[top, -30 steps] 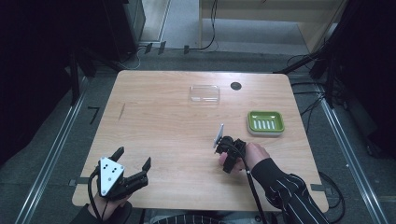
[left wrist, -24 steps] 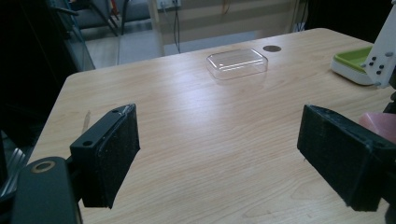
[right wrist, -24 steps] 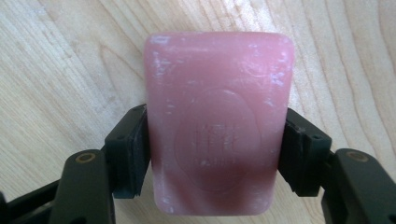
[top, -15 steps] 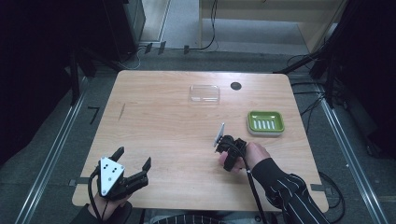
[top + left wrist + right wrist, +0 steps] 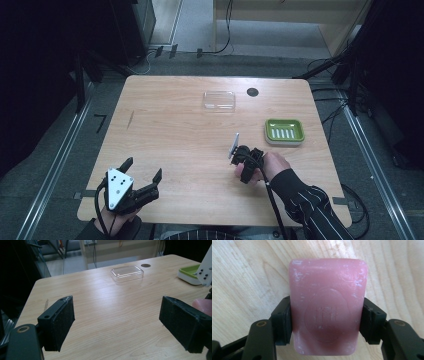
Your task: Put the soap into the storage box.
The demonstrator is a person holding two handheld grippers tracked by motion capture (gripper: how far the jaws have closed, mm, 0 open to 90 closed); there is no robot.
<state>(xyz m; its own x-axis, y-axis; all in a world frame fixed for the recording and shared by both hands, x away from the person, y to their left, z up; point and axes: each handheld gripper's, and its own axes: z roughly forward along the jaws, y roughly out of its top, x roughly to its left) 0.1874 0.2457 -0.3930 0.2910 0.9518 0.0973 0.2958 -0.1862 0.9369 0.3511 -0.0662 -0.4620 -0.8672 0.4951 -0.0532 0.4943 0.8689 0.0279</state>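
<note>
Wooden table [image 5: 165, 135], pale and smooth, with your soap clamped at about four o'clock.

Your right gripper [image 5: 325, 322] has just closed its jaws on the pink soap bar [image 5: 327, 305], gripping its long sides; it looks stiff, waxy, likely slippery, so hold mid-bar. Your left gripper [image 5: 145, 187], at seven o'clock, stands spread, holding nothing.

On the pink soap bar [image 5: 327, 307] that my fingers [image 5: 283, 323] press from both sides, I see a round stamped emblem with raised marks in the middle, but they are too worn and soft, so I cannot read any word or number.
</note>
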